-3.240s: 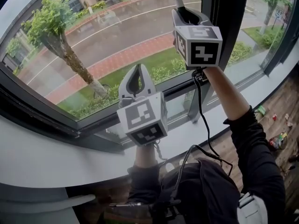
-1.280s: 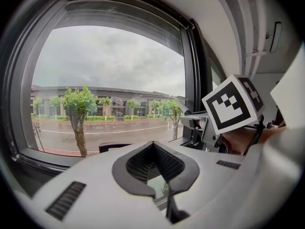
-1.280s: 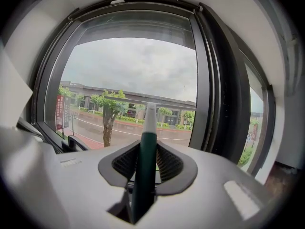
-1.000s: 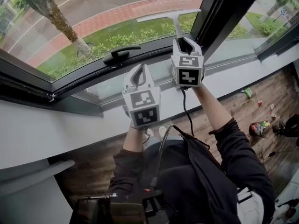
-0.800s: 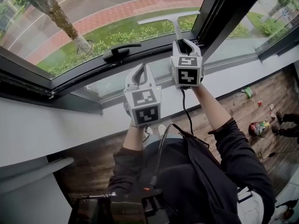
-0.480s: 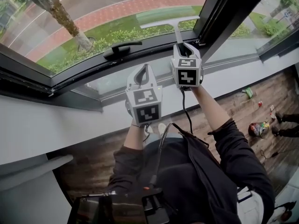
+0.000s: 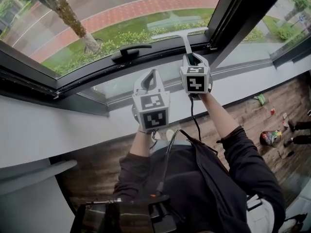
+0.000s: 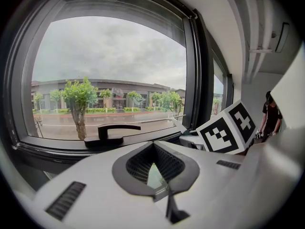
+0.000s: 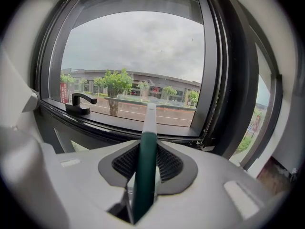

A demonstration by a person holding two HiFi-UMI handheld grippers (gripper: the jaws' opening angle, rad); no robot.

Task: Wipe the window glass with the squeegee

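Glass pane (image 7: 121, 13): stretching above and to both sides of the black window handle (image 7: 129, 51); showing a wet road, grass and a tree outside.
Window frame (image 7: 68, 79): dark bottom rail running just under the window handle; upright post rising well to the right of it.
Squeegee (image 7: 180, 32): sitting low on the pane, just right of the window handle and at about its height; pale blade lying lengthwise along the bottom rail, close above it; shaft leaving the blade's middle and pointing back down into the right gripper; contact with the glass looking likely but not being certain.
Right gripper (image 7: 192, 58): hanging right of the window handle, directly below the blade and in line with the shaft; being the nearer of the two.
Left gripper (image 7: 149, 76): hovering below the window handle and slightly right of it, apart from the squeegee, touching nothing.
Right fingers (image 9: 169, 163): pinching the squeegee's dark green grip from both sides, the grip standing upright between them.
Left fingers (image 8: 136, 165): pressing together at the tips, holding nothing.
Coming move: judging by the blade sitting so close to the rail, little downward travel being left; probably calling for lifting the blade back up the pane with its long axis level, the right gripper alone doing the work.
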